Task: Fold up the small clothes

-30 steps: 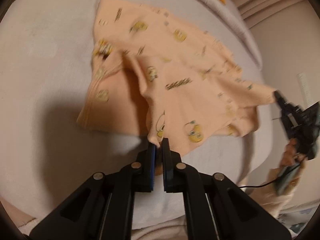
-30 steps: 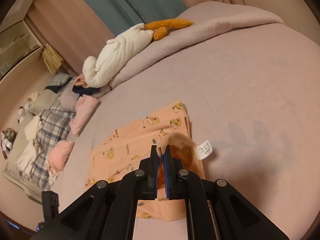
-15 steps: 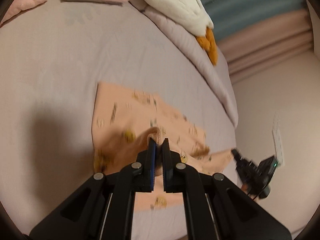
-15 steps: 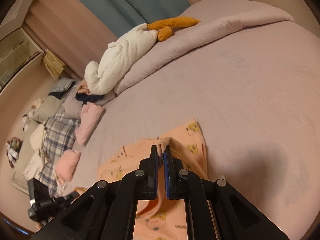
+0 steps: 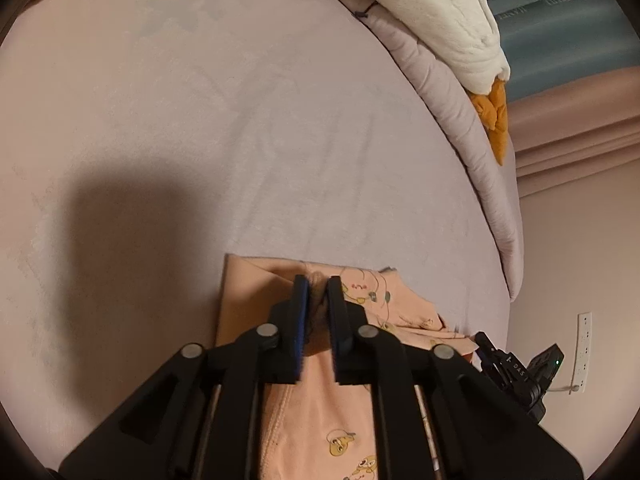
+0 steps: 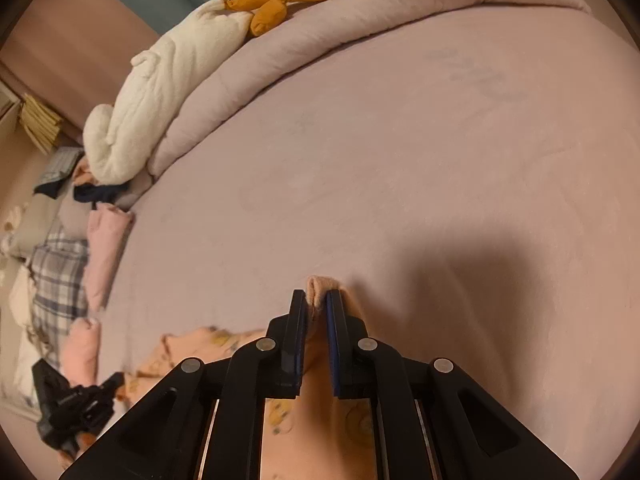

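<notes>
A small peach garment (image 5: 320, 420) with yellow cartoon prints lies on the pale mauve bed (image 5: 240, 140). My left gripper (image 5: 318, 286) is shut on one pinched edge of it, low over the far edge of the cloth. My right gripper (image 6: 317, 300) is shut on another corner of the garment (image 6: 320, 420), whose tip sticks out above the fingertips, close to the bed. The right gripper also shows at the right in the left wrist view (image 5: 516, 376), and the left gripper at the lower left in the right wrist view (image 6: 72, 404).
A white plush goose (image 6: 160, 92) with orange feet (image 6: 280, 0) lies along the rolled duvet (image 6: 360, 28) at the bed's far side. Folded pink clothes (image 6: 102, 256) and a plaid cloth (image 6: 56, 280) sit at the left. A wall socket (image 5: 582, 348) is at the right.
Both grippers have carried their held edges forward across the bed and down, doubling the garment over itself. More of the cloth now lies beneath the grippers.
</notes>
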`<state>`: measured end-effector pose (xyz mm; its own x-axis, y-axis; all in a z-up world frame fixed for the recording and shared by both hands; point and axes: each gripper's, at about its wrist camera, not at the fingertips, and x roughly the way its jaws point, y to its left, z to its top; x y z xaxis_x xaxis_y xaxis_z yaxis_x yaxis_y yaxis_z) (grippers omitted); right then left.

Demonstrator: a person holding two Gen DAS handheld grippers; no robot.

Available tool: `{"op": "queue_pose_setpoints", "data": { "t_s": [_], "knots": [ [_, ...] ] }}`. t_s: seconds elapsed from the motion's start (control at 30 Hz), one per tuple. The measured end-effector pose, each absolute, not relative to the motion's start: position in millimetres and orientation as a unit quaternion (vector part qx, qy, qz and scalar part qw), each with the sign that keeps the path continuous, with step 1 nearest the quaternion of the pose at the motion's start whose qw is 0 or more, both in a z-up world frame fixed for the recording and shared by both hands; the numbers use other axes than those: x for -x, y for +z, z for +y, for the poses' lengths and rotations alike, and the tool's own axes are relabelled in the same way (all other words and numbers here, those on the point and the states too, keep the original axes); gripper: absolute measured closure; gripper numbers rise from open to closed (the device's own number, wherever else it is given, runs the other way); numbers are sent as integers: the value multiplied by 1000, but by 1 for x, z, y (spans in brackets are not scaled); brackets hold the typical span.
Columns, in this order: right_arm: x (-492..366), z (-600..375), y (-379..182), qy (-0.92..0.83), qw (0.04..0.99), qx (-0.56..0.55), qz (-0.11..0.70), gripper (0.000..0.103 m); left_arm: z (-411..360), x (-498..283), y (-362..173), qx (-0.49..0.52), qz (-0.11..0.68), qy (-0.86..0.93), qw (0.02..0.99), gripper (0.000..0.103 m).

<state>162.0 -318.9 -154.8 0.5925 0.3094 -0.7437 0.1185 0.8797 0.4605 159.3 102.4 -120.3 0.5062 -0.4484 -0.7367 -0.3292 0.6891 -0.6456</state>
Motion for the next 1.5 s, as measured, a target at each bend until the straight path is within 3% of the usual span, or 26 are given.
{"op": "queue_pose_setpoints", "data": {
  "t_s": [0.03, 0.07, 0.1, 0.2, 0.27, 0.33, 0.67, 0.77, 0.93, 0.97, 1.37, 1.43, 1.5],
  "knots": [
    [-159, -322, -153, 55, 861, -240, 445, 79, 105, -157, -118, 389, 492, -32, 778, 81],
    [-155, -325, -150, 52, 865, -240, 437, 62, 107, -153, -116, 382, 489, -23, 784, 75],
    [-149, -328, -147, 49, 871, -234, 430, 59, 110, -149, -111, 372, 487, -17, 790, 75],
    [-131, -330, -134, 54, 883, -213, 414, 59, 110, -140, -100, 355, 482, -27, 801, 72],
    [-123, -326, -129, 74, 886, -202, 411, 59, 108, -126, -93, 341, 478, -37, 809, 51],
    [-110, -317, -124, 93, 888, -182, 411, 59, 101, -113, -84, 319, 470, -41, 822, 41],
    [-98, -236, -151, 184, 859, -89, 469, 59, 55, -88, -112, 219, 532, -69, 815, 41],
    [-114, -219, -163, 199, 847, -73, 488, 59, 52, -89, -127, 211, 544, -71, 809, 47],
    [-142, -208, -162, 206, 853, -79, 473, 59, 53, -87, -134, 224, 542, -82, 806, 93],
    [-143, -205, -160, 205, 857, -82, 466, 59, 54, -86, -133, 220, 541, -77, 808, 96],
    [-136, -247, -131, 124, 889, -118, 425, 58, 58, -60, -129, 174, 526, -48, 831, 96],
    [-125, -263, -129, 105, 892, -118, 424, 52, 60, -55, -129, 167, 525, -37, 834, 94],
    [-112, -280, -128, 80, 895, -118, 422, 37, 61, -52, -129, 157, 526, -25, 835, 92]
  ]
}}
